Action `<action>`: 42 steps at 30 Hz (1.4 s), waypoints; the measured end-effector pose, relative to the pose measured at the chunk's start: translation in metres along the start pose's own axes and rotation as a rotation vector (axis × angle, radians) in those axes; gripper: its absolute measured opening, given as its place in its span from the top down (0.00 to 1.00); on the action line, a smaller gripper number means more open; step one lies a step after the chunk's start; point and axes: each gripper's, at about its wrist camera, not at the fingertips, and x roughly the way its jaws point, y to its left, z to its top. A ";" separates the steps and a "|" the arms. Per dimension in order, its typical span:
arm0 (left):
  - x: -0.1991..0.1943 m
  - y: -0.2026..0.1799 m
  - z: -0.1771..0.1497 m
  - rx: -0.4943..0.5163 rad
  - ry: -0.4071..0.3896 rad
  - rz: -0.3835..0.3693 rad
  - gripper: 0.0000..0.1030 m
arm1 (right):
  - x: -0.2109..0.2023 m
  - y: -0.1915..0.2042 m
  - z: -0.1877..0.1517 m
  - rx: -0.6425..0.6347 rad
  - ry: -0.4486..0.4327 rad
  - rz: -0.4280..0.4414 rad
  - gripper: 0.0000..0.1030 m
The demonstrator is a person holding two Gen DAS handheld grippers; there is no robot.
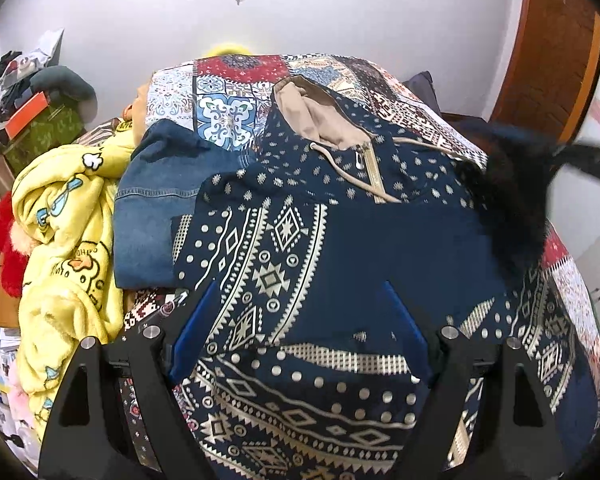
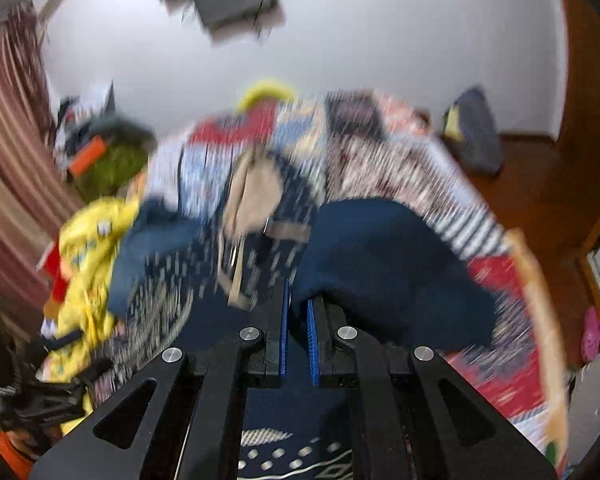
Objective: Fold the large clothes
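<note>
A navy hoodie (image 1: 340, 240) with cream geometric print, a beige-lined hood (image 1: 312, 112) and a zipper lies spread on the bed. My left gripper (image 1: 300, 286) hovers just above its lower part, blue fingers (image 1: 196, 332) wide apart and open, the fabric lying flat under them. In the blurred right wrist view my right gripper (image 2: 299, 296) is shut on a plain navy fold of the hoodie (image 2: 380, 272), which is raised off the bed on the right. That lifted fold shows in the left wrist view as a dark smear (image 1: 512, 200).
A patchwork quilt (image 1: 228, 92) covers the bed. A folded denim garment (image 1: 152, 208) and a yellow fleece blanket (image 1: 68, 240) lie left of the hoodie. Boxes and clutter (image 1: 32, 120) stand at the far left, a wooden door (image 1: 552, 60) at the right, and a dark bag (image 2: 476, 136) sits on the floor.
</note>
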 end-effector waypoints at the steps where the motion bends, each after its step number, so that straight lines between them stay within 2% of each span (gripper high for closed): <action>1: -0.002 0.000 -0.003 0.008 0.002 -0.001 0.20 | 0.008 0.002 -0.005 -0.002 0.031 -0.001 0.93; 5: -0.007 -0.005 -0.011 0.056 0.008 0.010 0.20 | 0.060 0.006 -0.042 0.011 0.209 0.003 0.93; 8: -0.010 -0.011 -0.013 0.090 0.009 0.017 0.20 | 0.070 -0.002 -0.057 0.059 0.290 0.023 0.91; 11: -0.013 -0.019 -0.009 0.110 0.007 0.012 0.20 | 0.063 -0.007 -0.060 0.099 0.362 0.064 0.89; 14: -0.014 -0.033 0.001 0.125 -0.001 -0.004 0.20 | 0.045 -0.015 -0.059 0.110 0.407 0.103 0.77; 18: -0.015 -0.064 0.023 0.153 -0.014 -0.057 0.20 | 0.002 -0.030 -0.054 0.048 0.325 0.069 0.67; 24: -0.004 -0.125 0.055 0.235 -0.018 -0.151 0.20 | -0.068 -0.076 -0.047 -0.032 0.122 -0.123 0.57; 27: 0.016 -0.165 0.068 0.296 0.010 -0.198 0.20 | -0.087 -0.100 -0.045 -0.020 0.071 -0.203 0.49; 29: 0.031 -0.184 0.072 0.327 0.035 -0.214 0.20 | -0.096 -0.121 -0.048 0.005 0.040 -0.258 0.47; 33: 0.070 -0.229 0.079 0.388 0.115 -0.265 0.23 | -0.093 -0.146 -0.056 0.058 0.048 -0.297 0.47; 35: 0.093 -0.251 0.078 0.424 0.168 -0.286 0.30 | -0.090 -0.158 -0.062 0.091 0.059 -0.292 0.47; 38: 0.121 -0.276 0.074 0.445 0.237 -0.314 0.31 | -0.080 -0.173 -0.073 0.141 0.086 -0.277 0.47; 42: 0.146 -0.302 0.068 0.474 0.260 -0.292 0.31 | -0.069 -0.182 -0.085 0.167 0.122 -0.268 0.47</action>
